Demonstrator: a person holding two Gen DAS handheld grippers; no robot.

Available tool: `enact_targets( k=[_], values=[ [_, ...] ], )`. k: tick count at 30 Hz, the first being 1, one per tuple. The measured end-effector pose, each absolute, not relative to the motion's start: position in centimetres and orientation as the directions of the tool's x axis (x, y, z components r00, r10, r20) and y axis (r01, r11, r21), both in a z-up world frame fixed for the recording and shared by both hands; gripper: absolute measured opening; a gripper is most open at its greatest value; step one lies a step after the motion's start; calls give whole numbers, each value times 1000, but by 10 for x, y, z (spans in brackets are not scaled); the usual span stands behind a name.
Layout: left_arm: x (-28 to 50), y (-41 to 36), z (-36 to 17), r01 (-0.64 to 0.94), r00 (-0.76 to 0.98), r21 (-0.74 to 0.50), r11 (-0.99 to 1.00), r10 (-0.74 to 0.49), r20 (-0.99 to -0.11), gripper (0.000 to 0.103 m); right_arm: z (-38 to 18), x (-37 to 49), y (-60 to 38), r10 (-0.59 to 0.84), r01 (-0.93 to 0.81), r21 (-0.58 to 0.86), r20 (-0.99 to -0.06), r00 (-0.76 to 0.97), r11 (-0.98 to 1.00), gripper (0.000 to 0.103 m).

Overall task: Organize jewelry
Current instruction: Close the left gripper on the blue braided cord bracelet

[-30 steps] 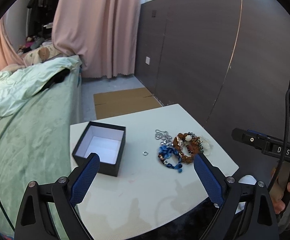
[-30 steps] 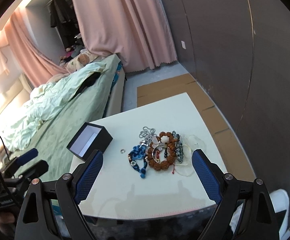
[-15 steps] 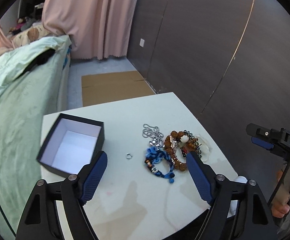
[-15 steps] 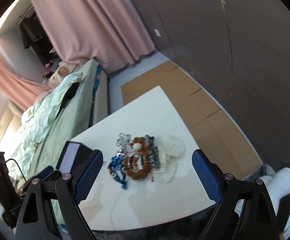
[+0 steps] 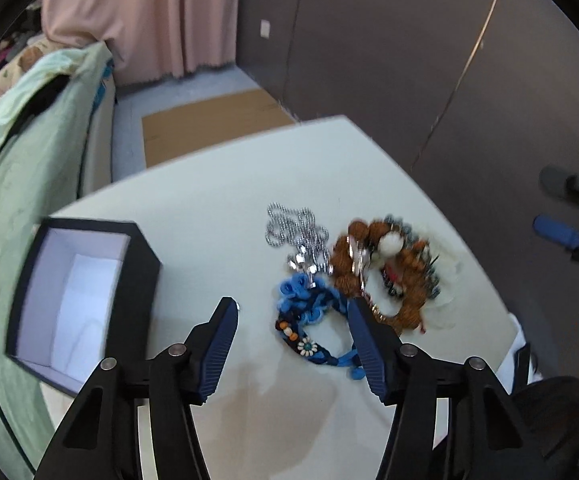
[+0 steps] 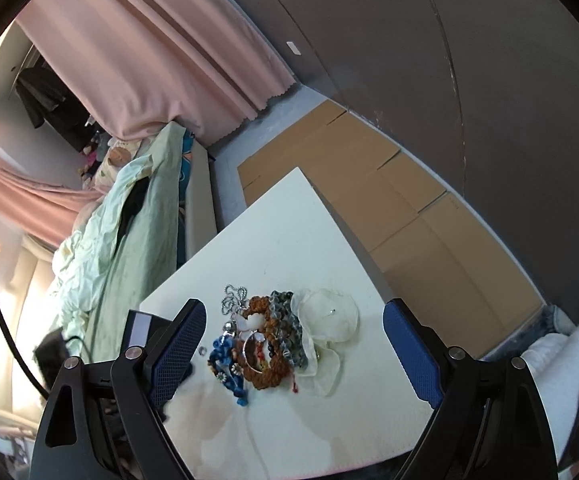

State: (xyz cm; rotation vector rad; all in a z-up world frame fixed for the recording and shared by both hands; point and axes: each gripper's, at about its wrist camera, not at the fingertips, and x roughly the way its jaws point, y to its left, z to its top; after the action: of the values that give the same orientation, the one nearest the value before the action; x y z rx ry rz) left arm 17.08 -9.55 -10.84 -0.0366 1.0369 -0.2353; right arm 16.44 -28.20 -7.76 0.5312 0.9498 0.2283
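Closer now, left tool (image 5: pixel 291 312), closing, straddles blue bracelet (image 5: pixel 309 320).

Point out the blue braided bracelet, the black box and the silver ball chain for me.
blue braided bracelet (image 5: pixel 309 312), left wrist view, on its blue yarn loop.
black box (image 5: pixel 141 276), left wrist view, on its dark right-hand wall.
silver ball chain (image 5: pixel 295 230), left wrist view, on the bunched chain.

a home bedroom is shown. a bed (image 6: pixel 137 248) with a rumpled pale green duvet is seen just beside the white table (image 6: pixel 289 220). pink curtains (image 6: pixel 161 60) are hung beyond the bed, dark clothes (image 6: pixel 45 96) behind it, and flattened cardboard (image 6: pixel 389 200) is laid on the floor beside the table.
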Motion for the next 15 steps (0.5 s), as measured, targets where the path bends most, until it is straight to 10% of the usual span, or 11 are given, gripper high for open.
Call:
enact_targets(
  k=[6, 11, 15],
  values=[
    [178, -101, -130, 176, 435, -93, 980, -162, -886, 53, -82, 168, -280, 415, 35, 518, -722, 554, 855, 91],
    [180, -99, -146, 149, 393, -110, 983, -161, -905, 17, -94, 174, -271, 478, 7, 557, -718, 506, 830, 78],
    [179, -93, -141, 138, 399, -143, 980, -188, -898, 13, -110, 179, -261, 512, 12, 577, -735, 445, 817, 65]
  ],
)
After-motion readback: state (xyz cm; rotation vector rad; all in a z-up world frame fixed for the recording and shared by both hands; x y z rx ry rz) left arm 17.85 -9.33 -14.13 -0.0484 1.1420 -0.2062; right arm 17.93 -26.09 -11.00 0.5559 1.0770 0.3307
